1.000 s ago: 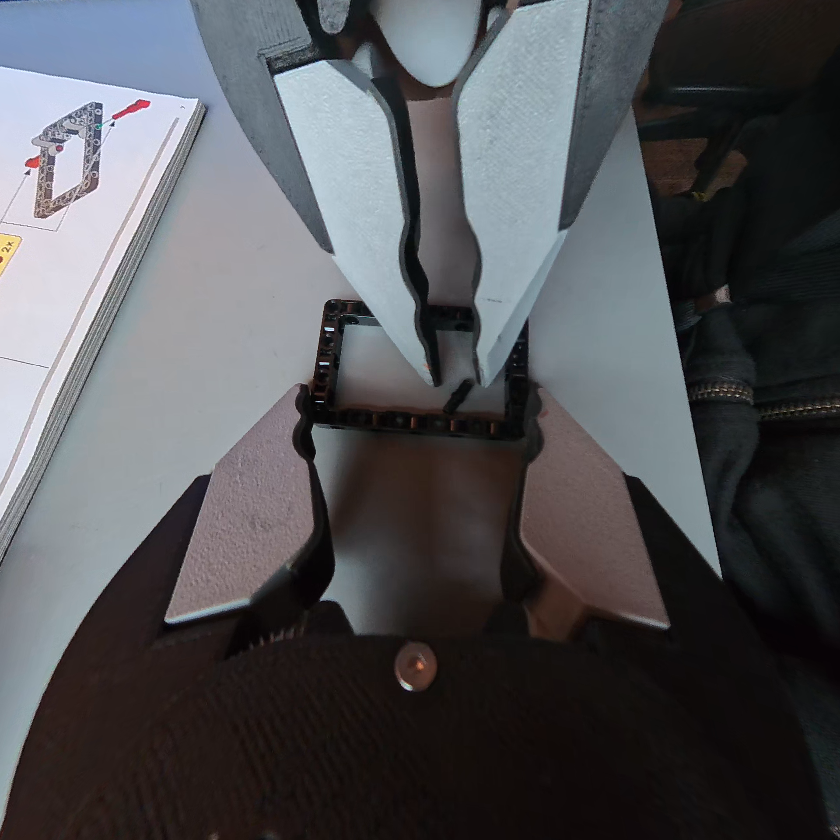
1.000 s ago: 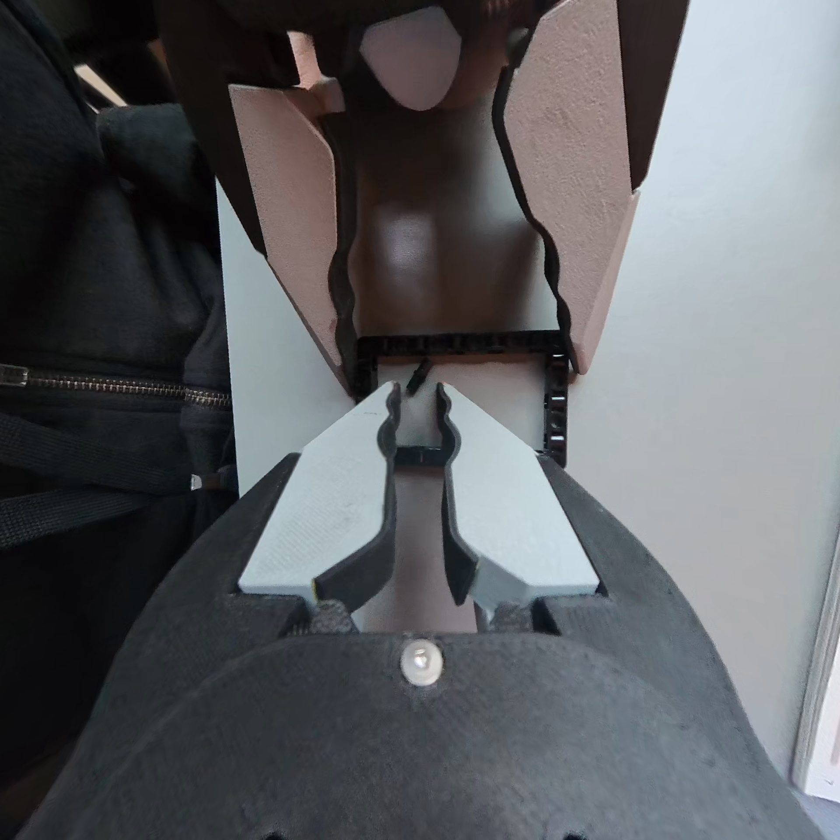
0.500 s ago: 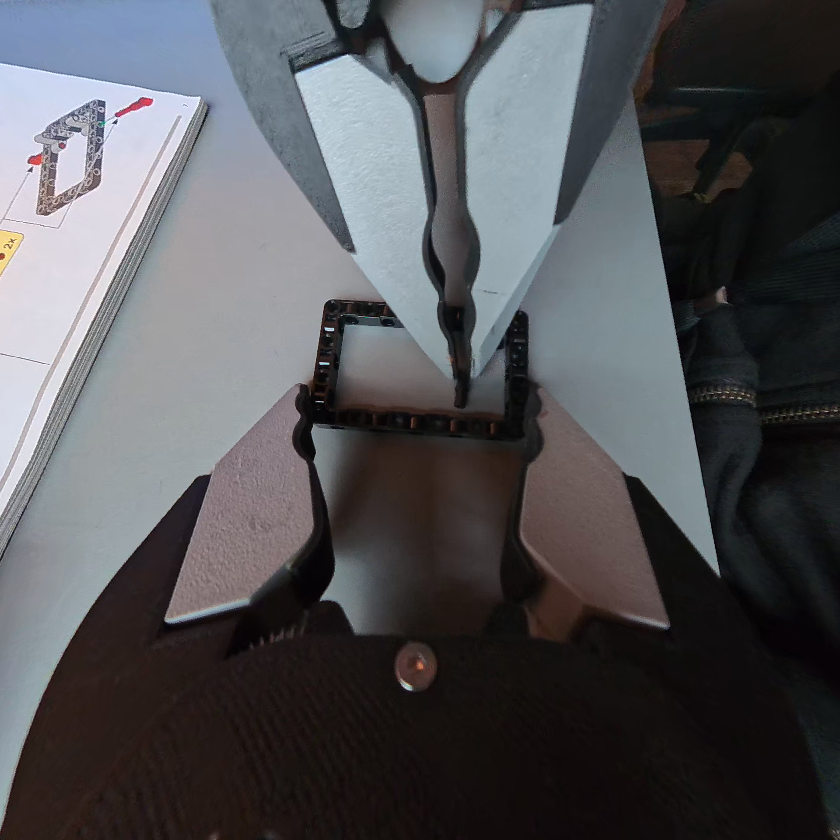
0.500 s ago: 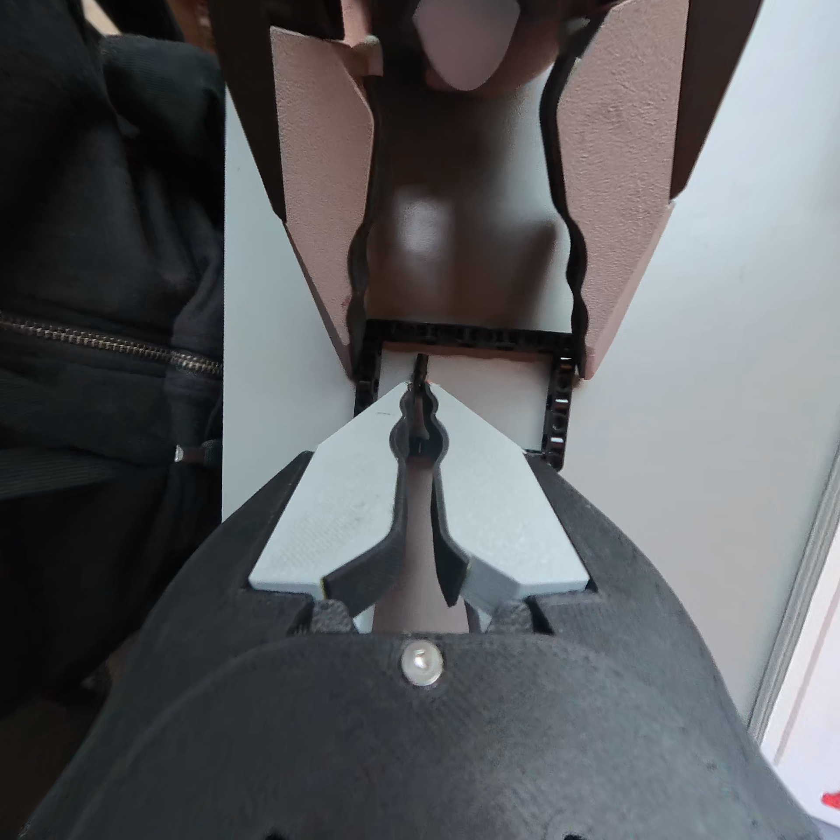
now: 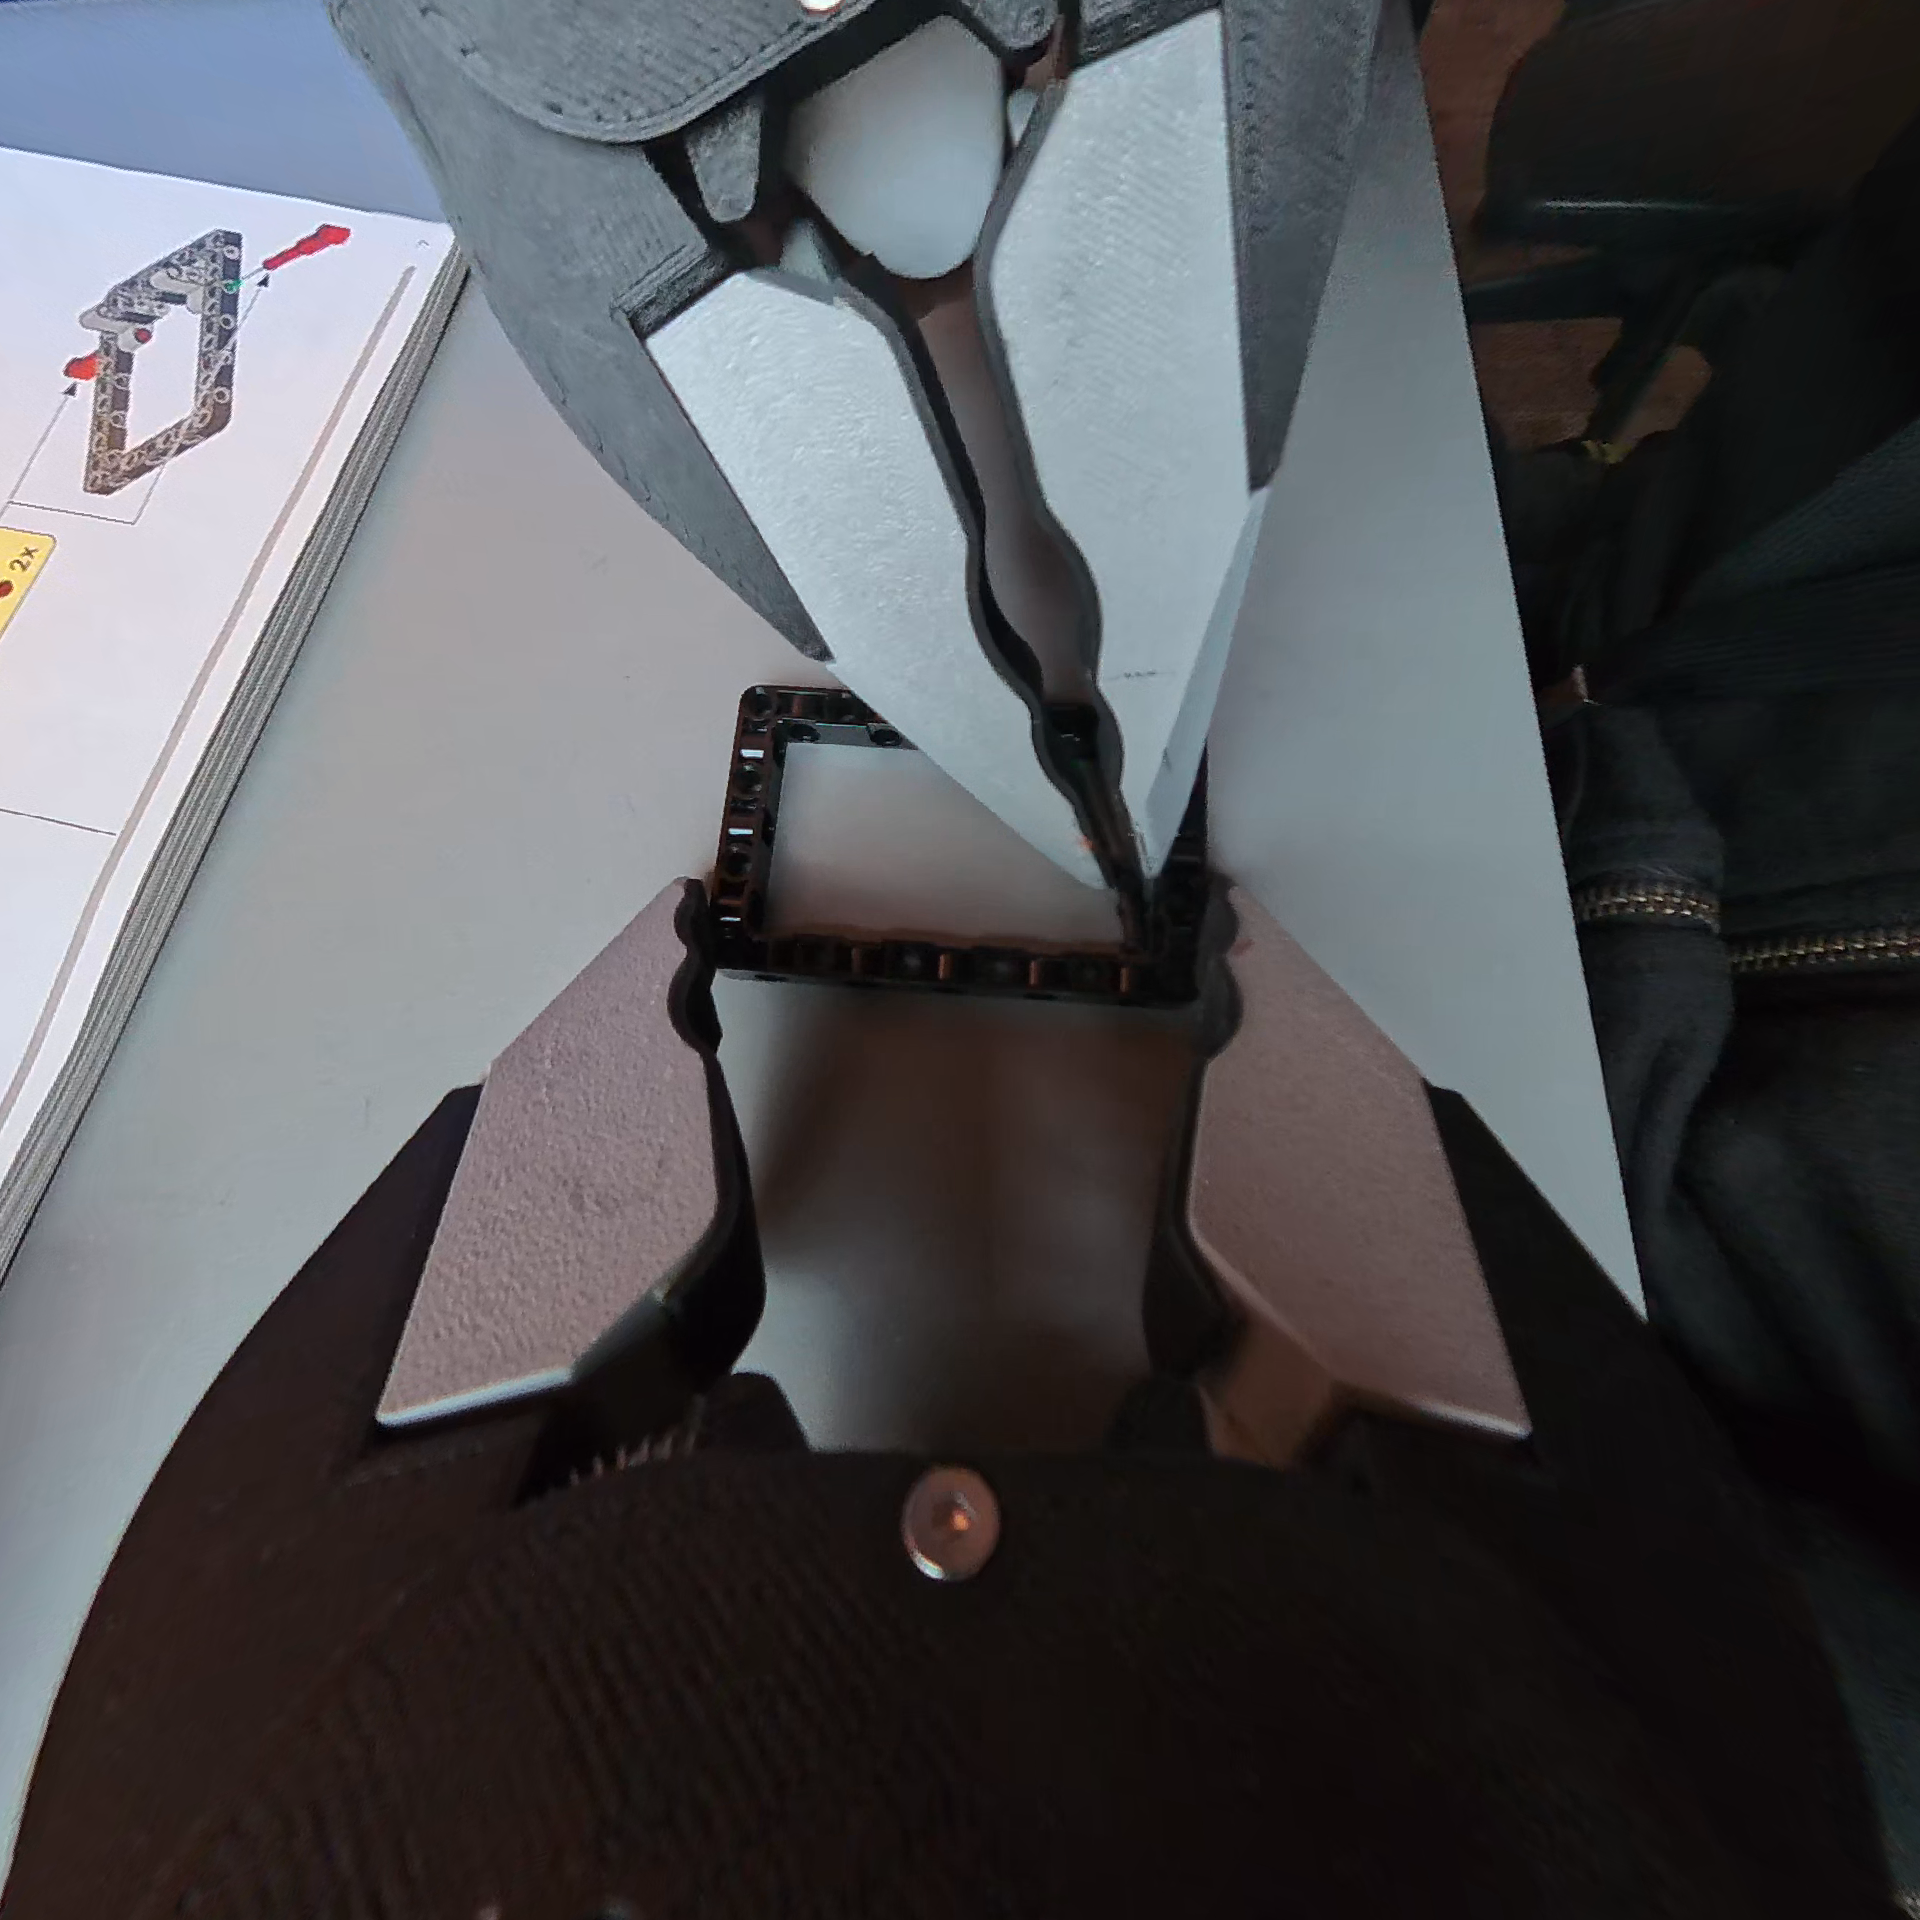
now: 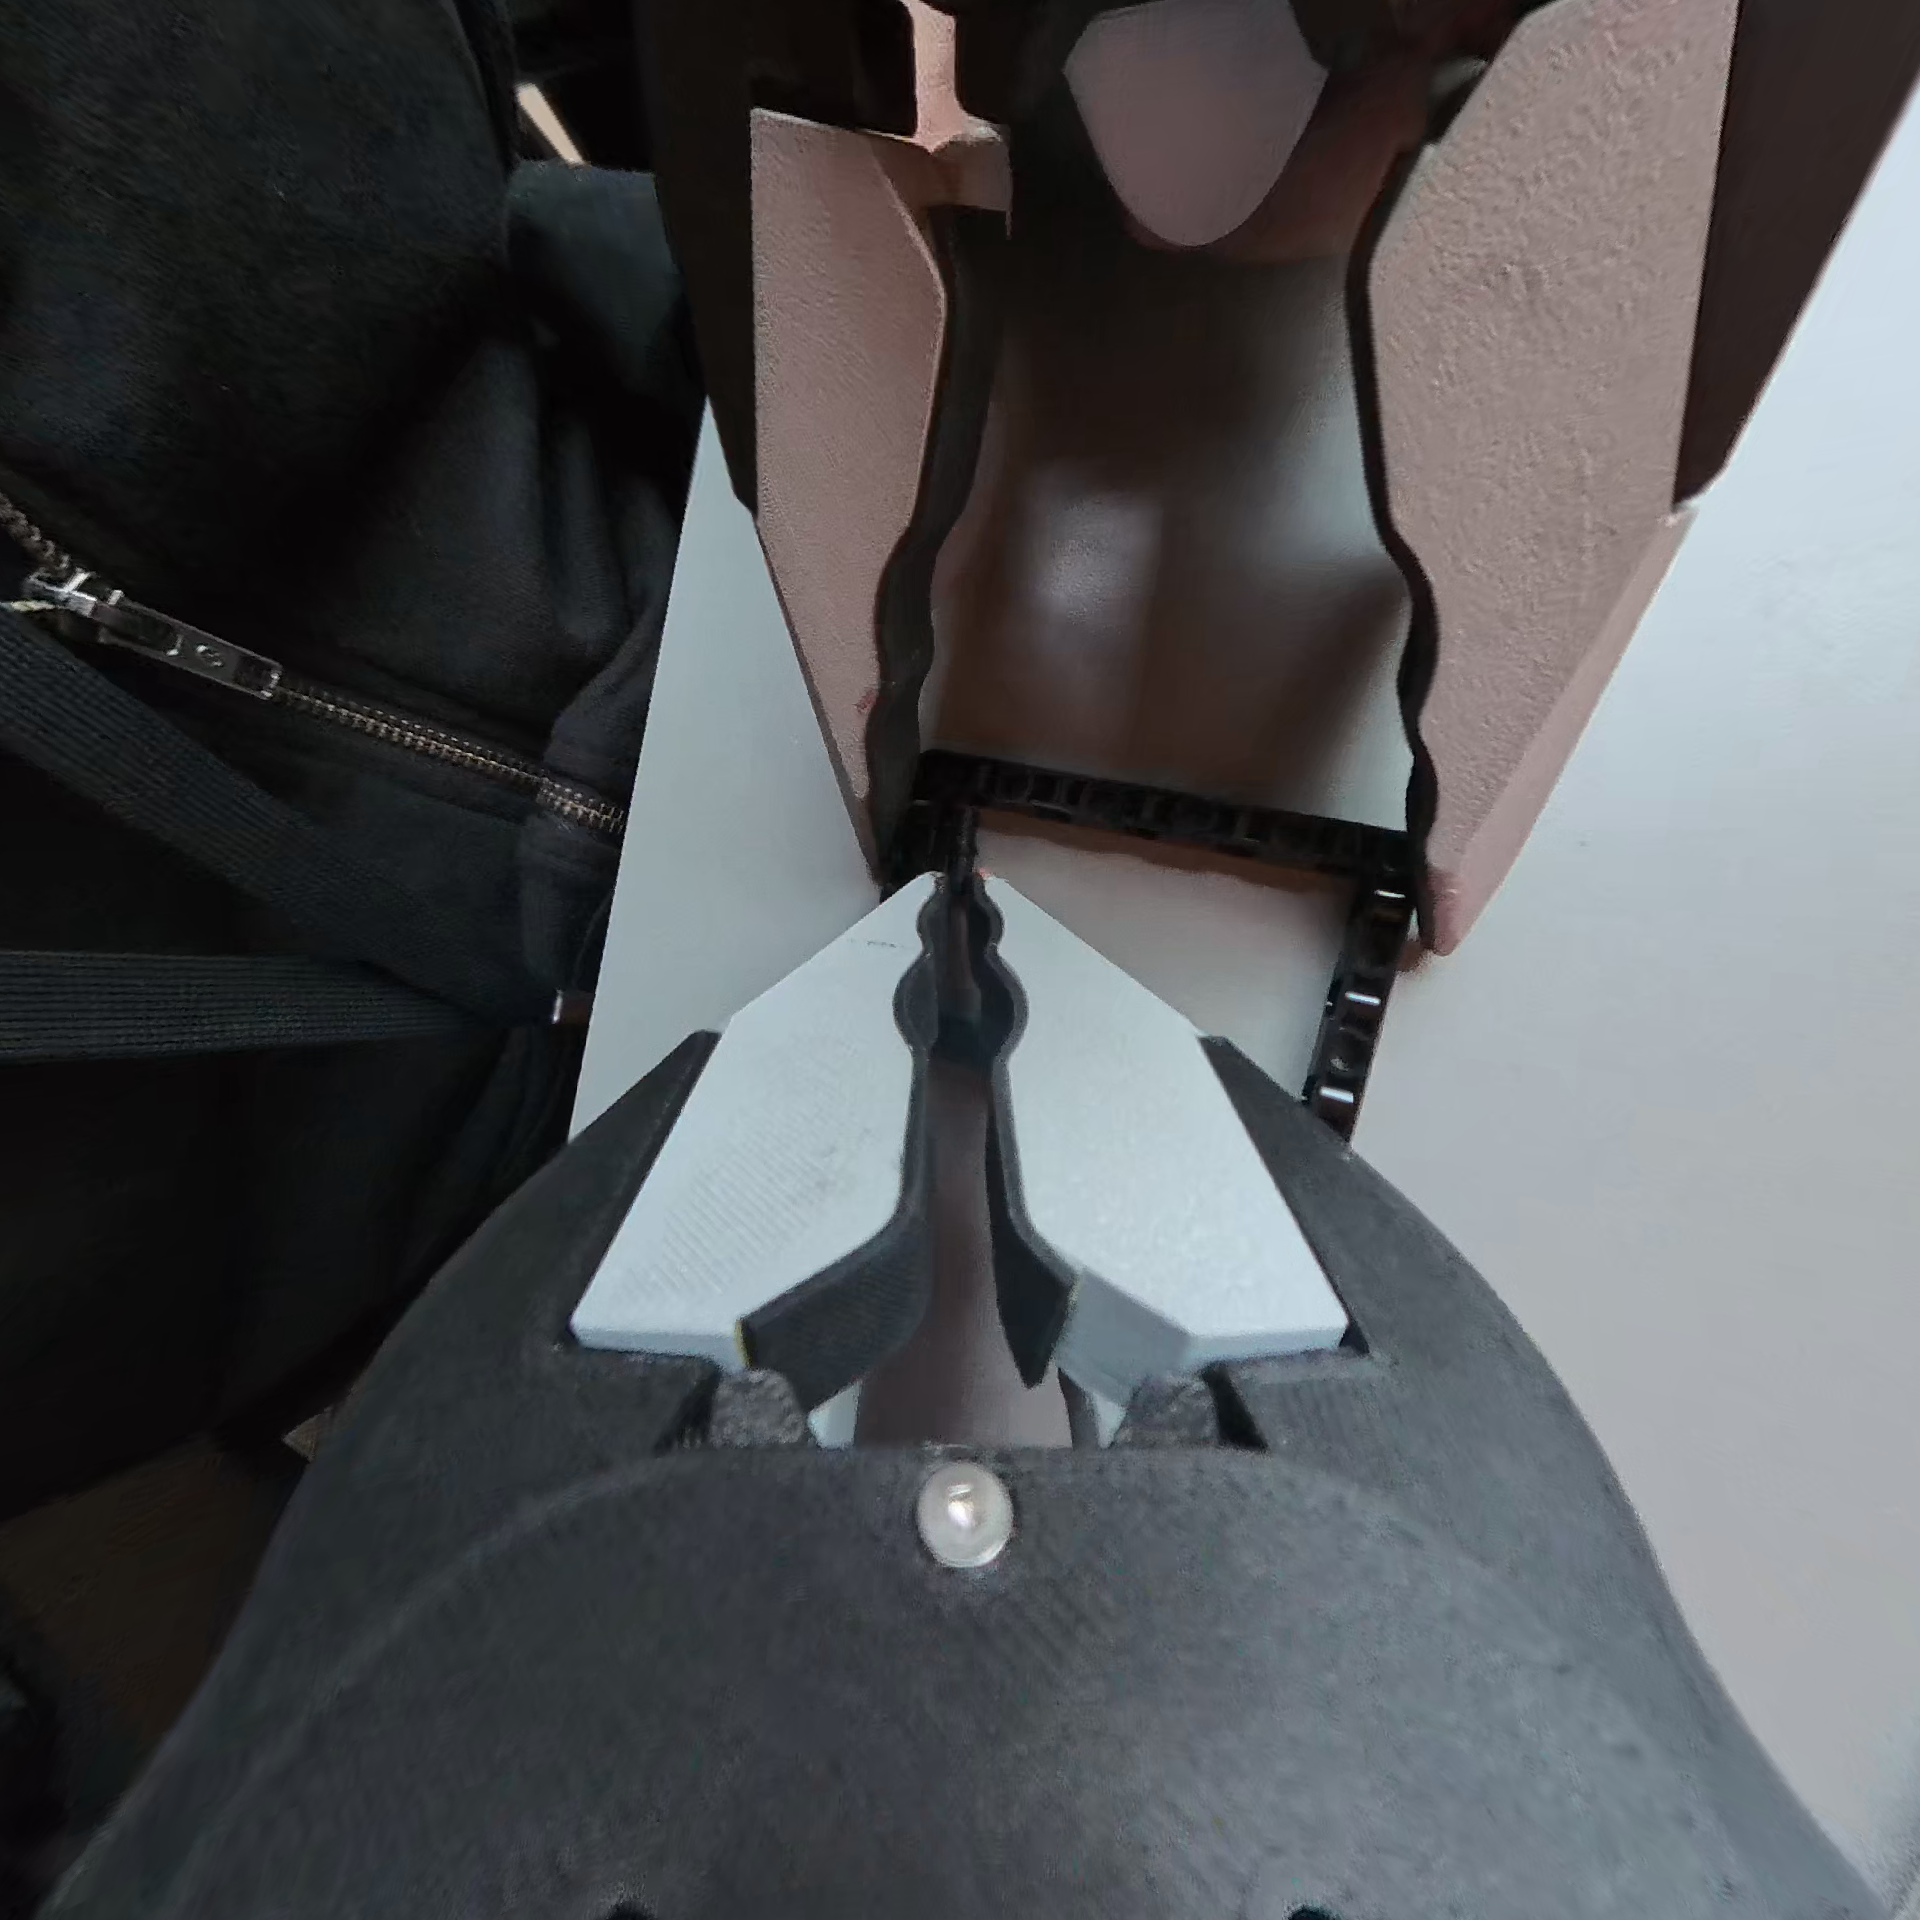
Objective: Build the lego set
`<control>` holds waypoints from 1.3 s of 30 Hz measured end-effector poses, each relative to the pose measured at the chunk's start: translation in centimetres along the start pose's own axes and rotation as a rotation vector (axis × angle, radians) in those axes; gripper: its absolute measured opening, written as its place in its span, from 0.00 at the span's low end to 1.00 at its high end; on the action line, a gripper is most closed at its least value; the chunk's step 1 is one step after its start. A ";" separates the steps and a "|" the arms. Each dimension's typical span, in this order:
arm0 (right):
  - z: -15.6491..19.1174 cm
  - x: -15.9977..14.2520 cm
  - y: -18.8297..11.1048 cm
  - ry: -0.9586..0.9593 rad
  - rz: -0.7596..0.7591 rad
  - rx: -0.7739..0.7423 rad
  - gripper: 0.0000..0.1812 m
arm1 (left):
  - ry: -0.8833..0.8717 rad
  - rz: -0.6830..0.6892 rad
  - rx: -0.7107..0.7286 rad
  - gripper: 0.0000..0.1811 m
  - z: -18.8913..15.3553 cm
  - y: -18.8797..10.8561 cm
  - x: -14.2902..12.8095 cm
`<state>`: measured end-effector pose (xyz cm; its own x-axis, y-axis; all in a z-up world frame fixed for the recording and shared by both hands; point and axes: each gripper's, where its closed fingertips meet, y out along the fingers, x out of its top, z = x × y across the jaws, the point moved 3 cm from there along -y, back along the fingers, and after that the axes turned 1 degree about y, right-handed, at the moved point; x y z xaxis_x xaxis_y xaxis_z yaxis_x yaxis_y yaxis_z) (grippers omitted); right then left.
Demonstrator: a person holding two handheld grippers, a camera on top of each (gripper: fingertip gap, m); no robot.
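1. Early stage: black square beam frame (image 5: pixel 925 961) flat on white surface (image 5: pixel 468 883), clamped across its width by left gripper (image 5: pixel 956 940).
2. Right gripper (image 6: pixel 961 894) pinched narrow on small black pin (image 6: pixel 964 847), tip at frame's corner; seating unclear.
3. Remaining steps shown in open instruction booklet (image 5: pixel 135 582).

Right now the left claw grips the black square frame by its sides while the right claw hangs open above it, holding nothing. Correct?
Not quite. The right claw is shut on a small black pin at the frame corner, per the right wrist view. The left claw does grip the frame's sides.
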<state>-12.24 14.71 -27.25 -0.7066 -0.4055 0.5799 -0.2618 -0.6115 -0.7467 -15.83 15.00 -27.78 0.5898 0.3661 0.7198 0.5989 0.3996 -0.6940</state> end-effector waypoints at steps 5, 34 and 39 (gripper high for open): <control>-0.1 0.1 0.0 0.021 -0.028 0.011 0.00 | 0.000 0.000 0.000 0.51 0.0 0.0 0.0; -0.5 0.5 0.2 0.301 0.155 0.194 0.00 | -0.017 0.001 0.016 0.51 0.0 0.0 0.0; -0.5 0.4 0.3 0.222 0.091 0.201 0.00 | -0.014 0.000 0.018 0.51 0.0 0.0 0.0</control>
<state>-12.93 14.72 -27.36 -0.8532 -0.3200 0.4118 -0.0714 -0.7104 -0.7001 -15.81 14.98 -27.81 0.5826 0.3777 0.7197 0.5889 0.4141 -0.6940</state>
